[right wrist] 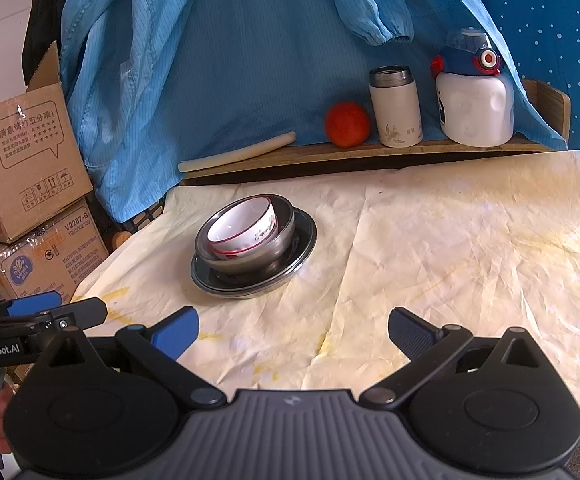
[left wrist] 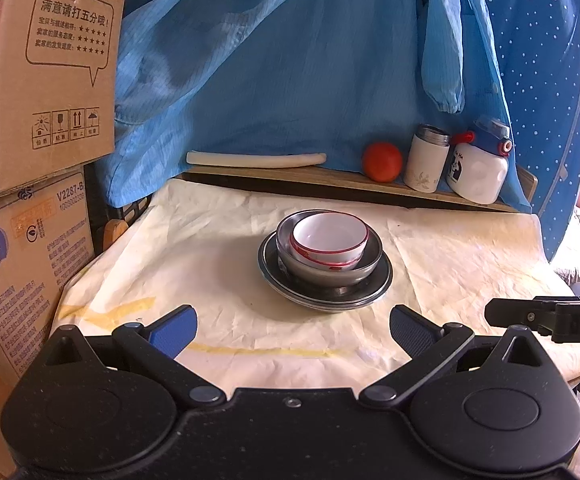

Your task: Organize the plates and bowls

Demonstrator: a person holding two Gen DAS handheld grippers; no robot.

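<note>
Left gripper (left wrist: pixel 293 330): jaws spread wide, holding nothing. Right gripper (right wrist: pixel 293 330): jaws likewise apart and empty. The white bowl (left wrist: pixel 329 242) nests in the steel bowl (left wrist: pixel 332 272) on the steel plate (left wrist: pixel 326 296), directly ahead of the left gripper, ahead-left of the right.

Shiny metal bowl (left wrist: pixel 330 268), crumpled cloth (left wrist: pixel 209 248)

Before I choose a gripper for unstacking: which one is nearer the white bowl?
Left, judging by the views. The left gripper faces the white bowl head-on; the right gripper sits back and off to the bowl's right. Both hang open, touching nothing.
</note>
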